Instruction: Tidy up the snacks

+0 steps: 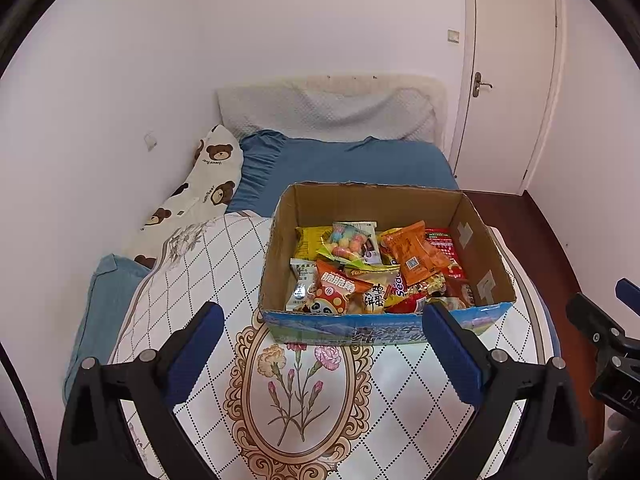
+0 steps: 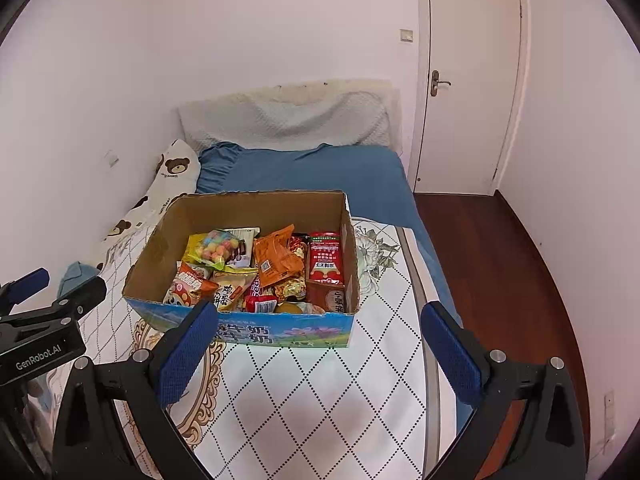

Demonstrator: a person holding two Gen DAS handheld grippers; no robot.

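An open cardboard box (image 1: 476,236) (image 2: 160,240) with a blue printed front stands on a white patterned bed cover. It holds several snack packets: an orange packet (image 1: 412,254) (image 2: 276,258), a clear bag of coloured balls (image 1: 348,242) (image 2: 218,248), an orange mushroom-print bag (image 1: 336,290) (image 2: 186,286), and a red packet (image 2: 326,258). My left gripper (image 1: 324,320) is open and empty, just in front of the box. My right gripper (image 2: 320,320) is open and empty, in front of the box's right half.
The bed has a blue sheet (image 1: 352,160), a bear-print pillow (image 1: 200,184) at the left wall and a grey pillow (image 1: 328,108) at the head. A closed door (image 1: 512,80) and dark wood floor (image 2: 500,260) lie to the right. The other gripper (image 1: 600,332) (image 2: 48,320) shows at each view's edge.
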